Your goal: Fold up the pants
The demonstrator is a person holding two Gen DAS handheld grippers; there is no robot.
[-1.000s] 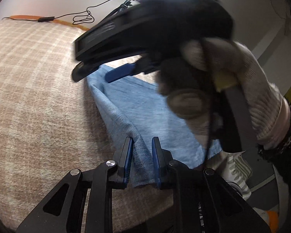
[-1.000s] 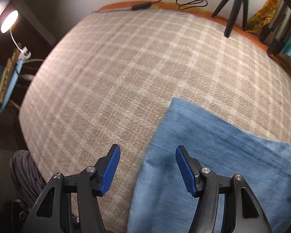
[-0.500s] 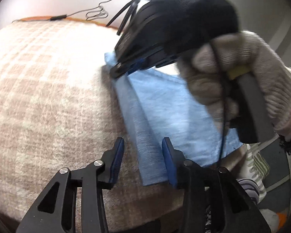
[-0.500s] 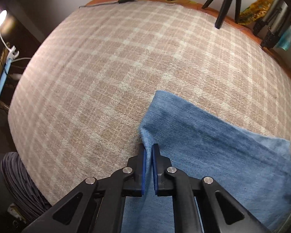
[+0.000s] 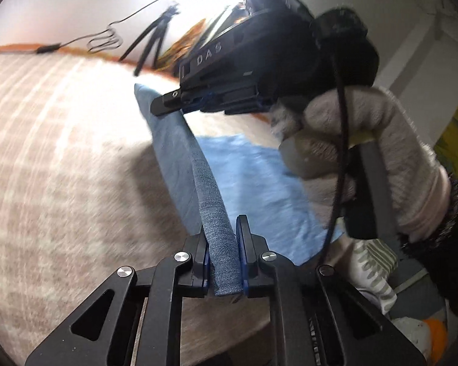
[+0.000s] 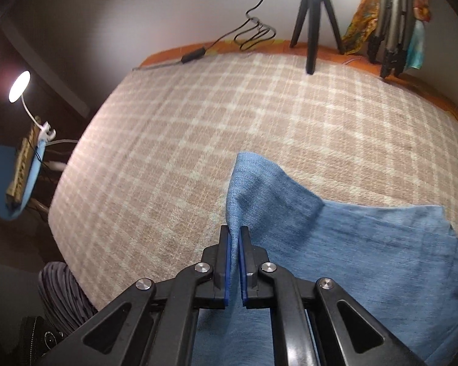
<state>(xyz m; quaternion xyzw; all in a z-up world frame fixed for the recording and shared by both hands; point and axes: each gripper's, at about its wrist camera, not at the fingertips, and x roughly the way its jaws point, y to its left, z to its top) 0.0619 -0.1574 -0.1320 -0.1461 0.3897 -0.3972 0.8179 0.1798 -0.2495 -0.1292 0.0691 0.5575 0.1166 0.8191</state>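
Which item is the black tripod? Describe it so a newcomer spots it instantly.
Start at the checked beige blanket covering the bed and follow it to the far edge by the wall. The black tripod stands there, right of a coiled black cable; it alone has three splayed legs.

One pair of blue pants [image 6: 366,259] lay on one checked beige blanket [image 6: 198,140]. Two grippers were in view: the left gripper [image 5: 223,259] and the right gripper [image 6: 234,262], each with two blue-padded fingers. One gloved hand [image 5: 366,158] showed, in the left wrist view. One black tripod [image 6: 313,15] stood at the far edge, beside one coiled black cable [image 6: 253,33]. One lit lamp [image 6: 19,87] showed at the left. Folded tripod legs [image 6: 390,30] leaned at the far right; their number could not be told.
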